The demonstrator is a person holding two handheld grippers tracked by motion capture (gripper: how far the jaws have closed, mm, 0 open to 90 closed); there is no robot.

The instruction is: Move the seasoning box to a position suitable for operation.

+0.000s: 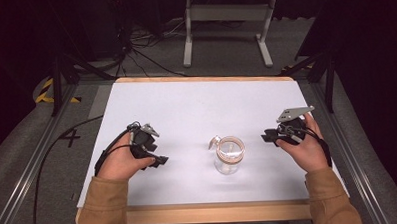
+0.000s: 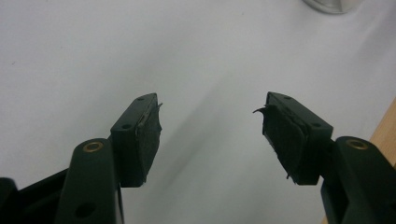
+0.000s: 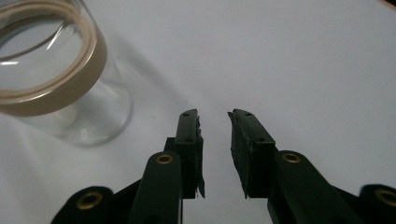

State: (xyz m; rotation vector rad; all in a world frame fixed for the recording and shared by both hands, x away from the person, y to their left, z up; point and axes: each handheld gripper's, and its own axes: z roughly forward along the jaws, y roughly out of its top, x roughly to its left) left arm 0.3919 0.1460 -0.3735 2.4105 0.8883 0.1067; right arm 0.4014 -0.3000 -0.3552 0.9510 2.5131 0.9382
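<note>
On the white table [image 1: 186, 107], toward its left edge and nearer the front, the left hand [image 1: 119, 165] holds the left gripper [image 1: 158, 160] low over the surface. Its jaws are spread wide with nothing between them, only bare white table below; the worn black pads [image 2: 147, 140] have frayed edges. Near the middle of the table, closer to the front edge, a clear glass jar [image 1: 228, 156] stands upright with its mouth uncovered, a tan band around the rim and a small metal clasp [image 1: 214, 142] at its left side. Toward the right edge, the right hand [image 1: 308, 149] holds the right gripper [image 1: 267, 137], pointing at the jar but apart from it. Its jaws stand slightly apart, a narrow gap between them, holding nothing.
</note>
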